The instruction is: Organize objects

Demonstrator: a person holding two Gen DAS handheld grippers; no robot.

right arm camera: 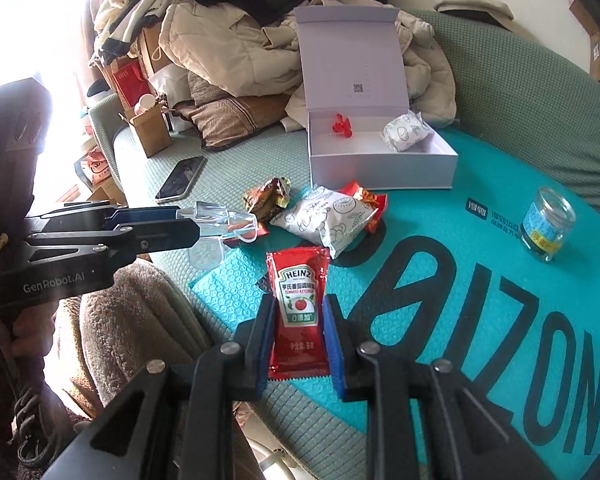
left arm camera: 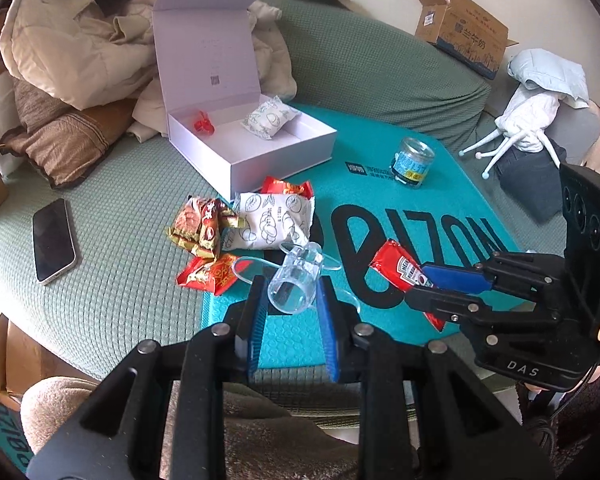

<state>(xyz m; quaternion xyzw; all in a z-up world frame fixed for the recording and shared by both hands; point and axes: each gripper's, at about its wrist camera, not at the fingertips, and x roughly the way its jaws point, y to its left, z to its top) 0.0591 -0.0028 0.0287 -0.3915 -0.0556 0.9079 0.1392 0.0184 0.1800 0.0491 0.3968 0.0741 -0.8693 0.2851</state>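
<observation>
My left gripper point(left arm camera: 292, 294) is shut on a clear plastic cup-shaped piece point(left arm camera: 296, 280), held above the teal mat point(left arm camera: 380, 152); it also shows in the right wrist view point(right arm camera: 224, 220). My right gripper point(right arm camera: 298, 320) is shut on a red Heinz ketchup packet point(right arm camera: 300, 300), also seen in the left wrist view point(left arm camera: 400, 270). An open white box point(left arm camera: 256, 148) holds a red clip point(left arm camera: 203, 124) and a white snack packet point(left arm camera: 270, 118). Loose snack packets point(left arm camera: 256, 224) lie in front of the box.
A small glass jar point(left arm camera: 412, 162) stands on the mat to the right. A black phone point(left arm camera: 54, 240) lies on the green sofa at left. Piled jackets and cushions point(left arm camera: 76, 56) sit behind the box. A cardboard carton point(left arm camera: 464, 28) rests on the sofa back.
</observation>
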